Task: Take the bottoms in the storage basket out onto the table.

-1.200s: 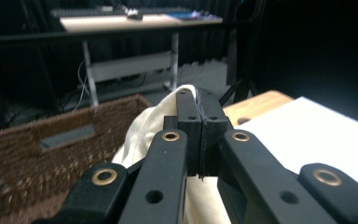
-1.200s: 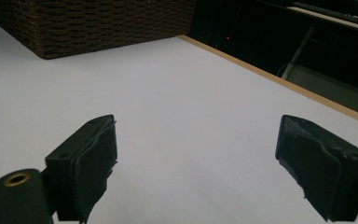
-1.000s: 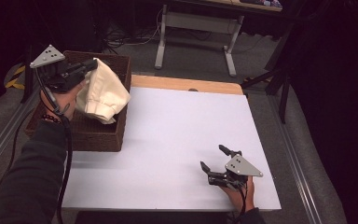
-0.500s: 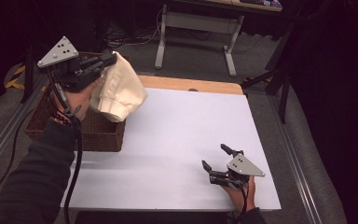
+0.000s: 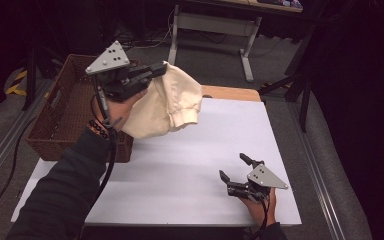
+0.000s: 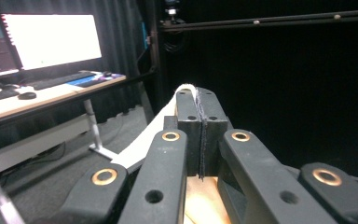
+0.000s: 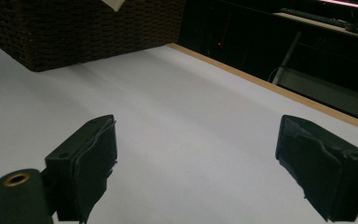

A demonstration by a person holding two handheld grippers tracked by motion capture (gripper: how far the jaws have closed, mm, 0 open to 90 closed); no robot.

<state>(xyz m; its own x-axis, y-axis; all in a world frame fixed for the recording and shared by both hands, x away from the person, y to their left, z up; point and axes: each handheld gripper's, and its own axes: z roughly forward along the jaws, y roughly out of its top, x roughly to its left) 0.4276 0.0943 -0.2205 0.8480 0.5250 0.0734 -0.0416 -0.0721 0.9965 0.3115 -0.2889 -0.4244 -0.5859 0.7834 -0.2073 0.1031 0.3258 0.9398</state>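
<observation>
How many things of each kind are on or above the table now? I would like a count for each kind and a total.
Cream cloth garment: 1
Brown wicker basket: 1
Hand-held gripper: 2, the left hand-held gripper shut on the garment, the right hand-held gripper open above the white table
Total: 4

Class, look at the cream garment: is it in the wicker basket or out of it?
Out. The cream garment hangs bunched from the shut left gripper, above the table beside the wicker basket.

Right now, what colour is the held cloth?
Cream cloth, plain; clearest in the high view.
</observation>
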